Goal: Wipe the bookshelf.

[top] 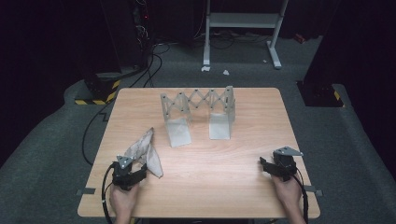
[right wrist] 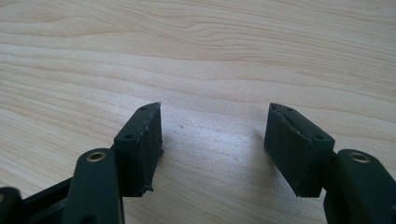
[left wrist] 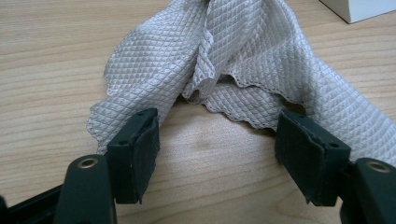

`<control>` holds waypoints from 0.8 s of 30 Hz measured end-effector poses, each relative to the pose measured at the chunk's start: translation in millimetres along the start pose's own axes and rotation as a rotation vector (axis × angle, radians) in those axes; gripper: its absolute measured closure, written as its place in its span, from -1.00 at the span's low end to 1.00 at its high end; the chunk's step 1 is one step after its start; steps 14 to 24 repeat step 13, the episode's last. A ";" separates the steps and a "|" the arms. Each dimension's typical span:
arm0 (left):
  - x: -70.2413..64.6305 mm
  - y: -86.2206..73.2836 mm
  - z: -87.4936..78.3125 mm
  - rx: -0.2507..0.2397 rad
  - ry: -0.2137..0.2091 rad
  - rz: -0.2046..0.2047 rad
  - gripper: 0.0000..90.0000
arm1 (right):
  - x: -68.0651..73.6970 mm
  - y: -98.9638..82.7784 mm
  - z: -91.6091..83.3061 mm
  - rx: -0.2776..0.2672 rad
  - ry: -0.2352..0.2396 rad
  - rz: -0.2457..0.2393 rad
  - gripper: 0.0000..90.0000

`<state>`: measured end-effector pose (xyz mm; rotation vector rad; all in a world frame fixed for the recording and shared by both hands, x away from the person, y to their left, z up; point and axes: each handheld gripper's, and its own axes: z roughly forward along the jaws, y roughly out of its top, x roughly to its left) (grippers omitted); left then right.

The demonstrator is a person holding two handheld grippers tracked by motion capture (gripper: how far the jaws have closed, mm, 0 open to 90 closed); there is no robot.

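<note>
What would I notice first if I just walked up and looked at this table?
Probably the grey folding rack standing at the far middle of the wooden table. Next, the crumpled grey cloth lying near the left edge, right in front of the open left gripper. The right gripper rests open over bare wood near the right edge.

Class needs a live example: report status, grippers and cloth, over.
Left gripper open, jaws straddling cloth edge, no grip. Right gripper open over bare table. Folding rack beyond, not in the way.
</note>
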<state>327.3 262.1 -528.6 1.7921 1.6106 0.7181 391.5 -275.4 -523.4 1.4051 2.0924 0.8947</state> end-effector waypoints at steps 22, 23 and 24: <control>-0.1 0.0 -0.2 0.002 -0.002 0.004 -0.32 | 0.1 0.0 0.0 0.001 0.001 -0.001 -0.19; -0.1 0.0 -0.2 0.002 -0.002 0.004 -0.32 | 0.1 0.0 0.0 0.001 0.001 -0.001 -0.19; -0.1 0.0 -0.2 0.002 -0.002 0.004 -0.32 | 0.1 0.0 0.0 0.001 0.001 -0.001 -0.19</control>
